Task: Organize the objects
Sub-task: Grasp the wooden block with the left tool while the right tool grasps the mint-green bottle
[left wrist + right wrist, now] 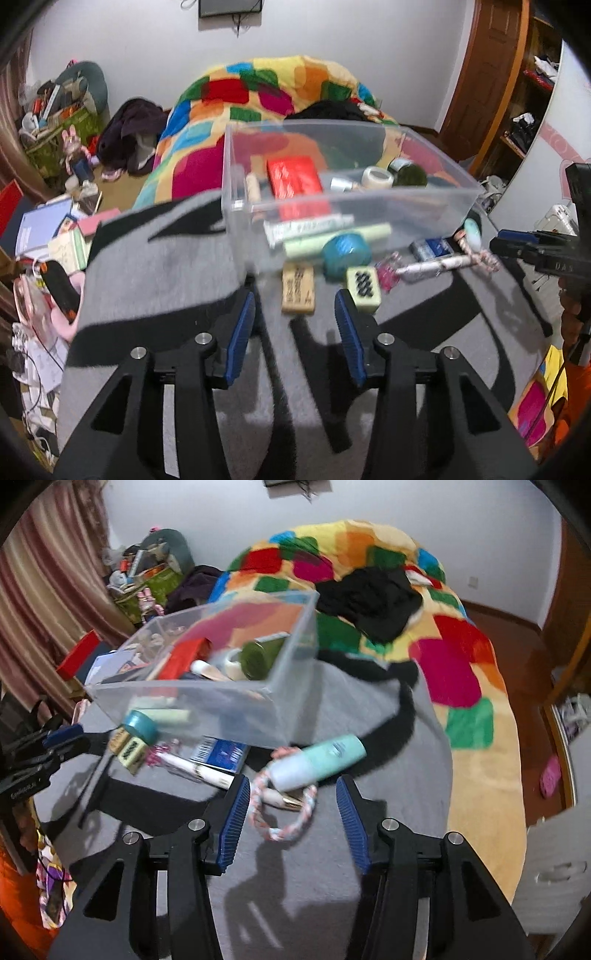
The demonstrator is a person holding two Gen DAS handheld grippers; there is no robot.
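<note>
Two grippers hang over the grey blanket [155,266], each spread with nothing between its pads. Judging by the clear bin [443,162] already holding several items, a picking step is in hand. The left gripper [294,325] tilts down just near of a tan stamped block [298,291] and a mahjong tile [364,288]; closing on the block looks like its next move. The right gripper [288,812] angles down over a pink braided ring [291,829] touching a mint bottle [317,762], so it must lower further before pinching either.
</note>
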